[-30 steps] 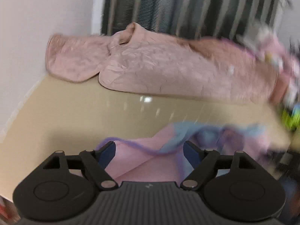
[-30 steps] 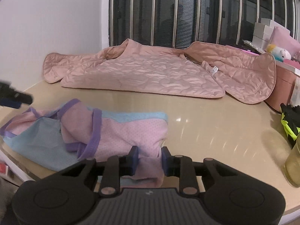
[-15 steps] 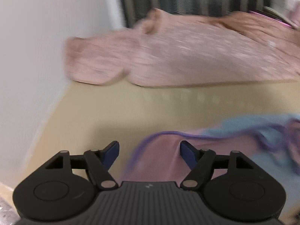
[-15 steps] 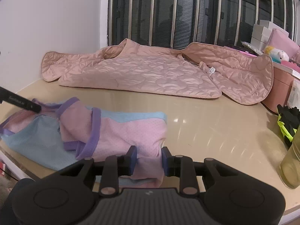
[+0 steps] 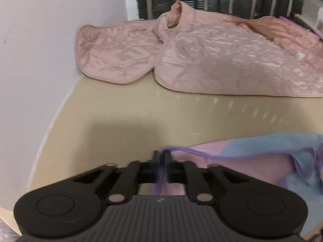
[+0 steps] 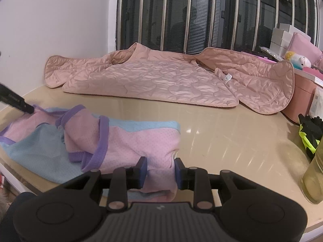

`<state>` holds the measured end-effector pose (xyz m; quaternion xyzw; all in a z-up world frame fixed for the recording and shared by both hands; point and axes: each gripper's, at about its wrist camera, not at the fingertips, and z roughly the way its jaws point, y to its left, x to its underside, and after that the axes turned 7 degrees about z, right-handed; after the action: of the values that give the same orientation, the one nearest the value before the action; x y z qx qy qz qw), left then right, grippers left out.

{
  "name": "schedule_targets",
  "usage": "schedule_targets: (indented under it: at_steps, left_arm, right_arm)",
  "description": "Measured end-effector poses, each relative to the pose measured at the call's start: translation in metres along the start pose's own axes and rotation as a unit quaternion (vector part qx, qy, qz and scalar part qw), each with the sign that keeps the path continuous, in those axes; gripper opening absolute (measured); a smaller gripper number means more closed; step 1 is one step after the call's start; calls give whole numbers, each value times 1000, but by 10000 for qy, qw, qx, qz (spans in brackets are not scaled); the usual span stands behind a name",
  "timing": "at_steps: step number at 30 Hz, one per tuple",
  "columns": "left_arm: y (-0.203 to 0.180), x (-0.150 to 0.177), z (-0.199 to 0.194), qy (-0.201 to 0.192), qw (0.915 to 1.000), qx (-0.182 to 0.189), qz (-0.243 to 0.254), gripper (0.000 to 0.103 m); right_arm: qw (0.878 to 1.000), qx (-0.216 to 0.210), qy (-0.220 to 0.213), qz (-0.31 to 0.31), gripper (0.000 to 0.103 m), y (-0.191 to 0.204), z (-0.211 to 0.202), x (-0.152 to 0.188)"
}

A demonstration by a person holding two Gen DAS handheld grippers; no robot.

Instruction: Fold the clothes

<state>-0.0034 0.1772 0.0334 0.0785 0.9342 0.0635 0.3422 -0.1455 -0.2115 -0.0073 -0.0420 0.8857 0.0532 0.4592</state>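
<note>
A small pink and light-blue garment with purple trim (image 6: 121,139) lies crumpled at the near left of the beige table (image 6: 232,133). My right gripper (image 6: 159,167) is shut on a bunched pink fold at the garment's near edge. My left gripper (image 5: 160,155) is shut on the purple trim at the garment's far left corner (image 5: 252,161). In the right wrist view, the left gripper's tip (image 6: 28,107) shows at that same corner. The cloth between the two grips is slack and rumpled.
A large pink quilted jacket (image 6: 153,80) lies spread across the back of the table below a barred window. At the right are a pink box (image 6: 302,92), black and neon-yellow gloves (image 6: 308,135) and a yellowish bottle (image 6: 315,177). A white wall (image 5: 50,60) bounds the left side.
My left gripper moved left along the garment's edge and its jaws went from wide apart to shut on the purple trim. The right gripper kept still with its hold on the pink fold.
</note>
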Motion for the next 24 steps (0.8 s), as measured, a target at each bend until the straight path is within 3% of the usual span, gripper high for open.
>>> schedule_targets:
  at_steps: [3, 5, 7, 8, 9, 11, 12, 13, 16, 20, 22, 24]
  left_arm:
    - [0, -2, 4, -12, 10000, -65, -67, 4]
    - [2, -3, 3, 10, 9999, -15, -148, 13]
    - [2, -4, 2, -43, 9999, 86, -58, 67]
    - [1, -5, 1, -99, 9998, 152, 36, 72]
    - [-1, -6, 0, -147, 9996, 207, 129, 73]
    - [-7, -9, 3, -85, 9994, 206, 279, 57]
    - [-8, -11, 6, -13, 9994, 197, 289, 26]
    - [-7, -14, 9, 14, 9996, 205, 212, 14]
    - [0, -21, 15, 95, 9999, 73, -40, 13]
    - [18, -24, 18, 168, 9987, 110, -461, 19]
    - [25, -25, 14, 261, 9977, 145, -607, 62]
    - [26, -24, -3, 52, 9980, 180, -602, 71]
  right_arm:
    - [10000, -15, 8, 35, 27, -1, 0, 0]
    - [10000, -20, 8, 47, 27, -2, 0, 0]
    - [10000, -18, 5, 42, 27, -2, 0, 0]
    - [10000, -16, 5, 26, 27, -1, 0, 0]
    - [10000, -18, 4, 22, 27, -1, 0, 0]
    - [10000, -26, 3, 38, 27, -2, 0, 0]
    - [10000, -27, 3, 55, 27, -2, 0, 0]
    - [10000, -21, 2, 56, 27, -2, 0, 0]
    - [10000, 4, -8, 57, 27, -1, 0, 0]
    - [9999, 84, -29, 125, 23, 1, 1, 0]
    - [9999, 115, -8, 124, 23, 2, 2, -2]
    - [9998, 81, 26, 168, 23, -1, 2, -3]
